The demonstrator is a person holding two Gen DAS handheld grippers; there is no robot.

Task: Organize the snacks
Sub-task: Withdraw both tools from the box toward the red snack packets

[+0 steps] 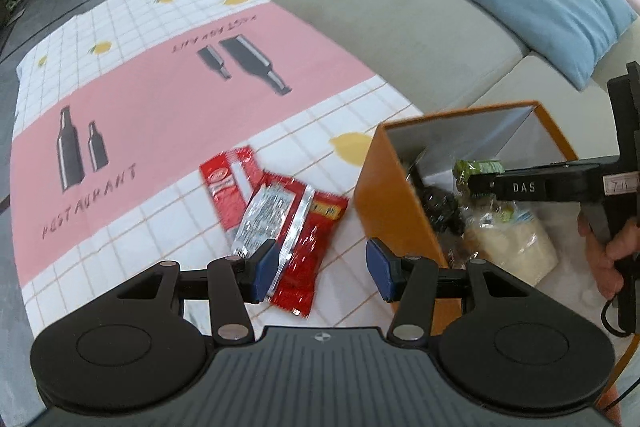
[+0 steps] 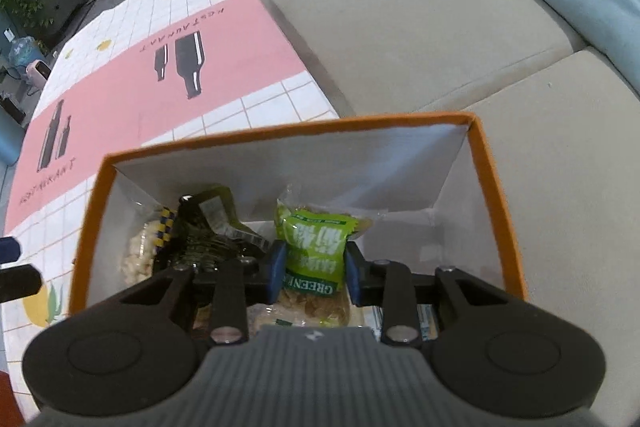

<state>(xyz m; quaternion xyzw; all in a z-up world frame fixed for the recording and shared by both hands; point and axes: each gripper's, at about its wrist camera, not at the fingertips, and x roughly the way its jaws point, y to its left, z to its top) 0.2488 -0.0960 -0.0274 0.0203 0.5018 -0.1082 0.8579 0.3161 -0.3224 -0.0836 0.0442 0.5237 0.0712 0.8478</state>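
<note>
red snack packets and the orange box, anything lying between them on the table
Nothing. In the left wrist view, only bare checked tablecloth separates the red snack packets from the orange box.

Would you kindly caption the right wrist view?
Right tool holds a green snack packet inside the orange box.

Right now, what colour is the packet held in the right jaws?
Bright green with white lettering, over the orange box; clearest in the right wrist view.
</note>
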